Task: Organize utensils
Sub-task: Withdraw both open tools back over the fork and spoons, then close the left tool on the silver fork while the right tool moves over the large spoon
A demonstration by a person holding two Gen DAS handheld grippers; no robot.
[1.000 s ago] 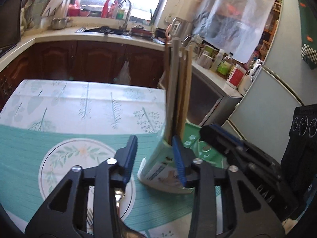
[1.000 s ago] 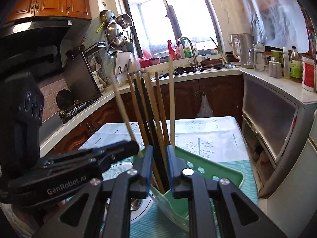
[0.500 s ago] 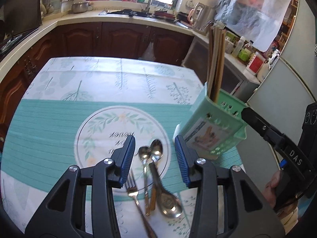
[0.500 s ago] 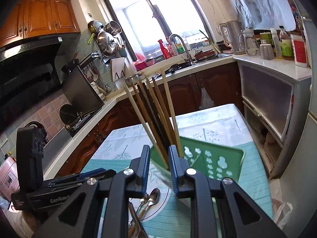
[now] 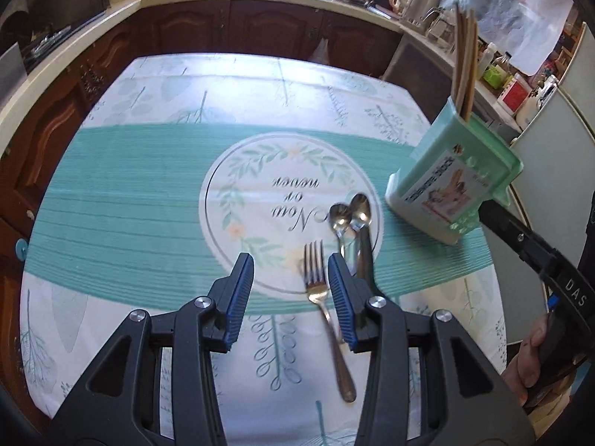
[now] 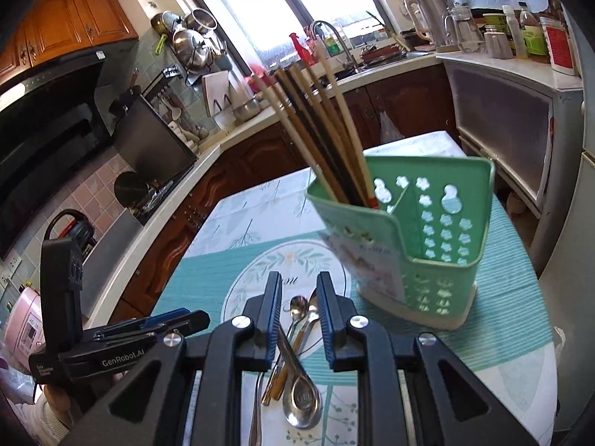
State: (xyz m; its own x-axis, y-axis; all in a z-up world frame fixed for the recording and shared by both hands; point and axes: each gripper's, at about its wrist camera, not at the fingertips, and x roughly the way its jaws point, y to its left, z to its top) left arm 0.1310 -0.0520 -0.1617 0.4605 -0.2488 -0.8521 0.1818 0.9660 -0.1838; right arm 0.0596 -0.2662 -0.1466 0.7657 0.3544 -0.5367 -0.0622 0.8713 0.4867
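Swung down from the holder (image 5: 452, 182), left fingers (image 5: 240, 290) apart, fork (image 5: 316, 282) seemingly beneath, untouched.

"GenRobot.AI" marks the left hand-held gripper (image 6: 119, 349); "DAS" the right hand-held gripper (image 5: 539, 256); the tablecloth (image 5: 148, 186) medallion reads "Now or never" (holder label illegible).

The right claw's fingers (image 6: 334, 319) cover the spoons' handles (image 6: 297, 319). The chopsticks' lower ends (image 6: 349, 186) vanish inside the green holder (image 6: 438, 282), its label (image 5: 446, 189) too blurred to read.
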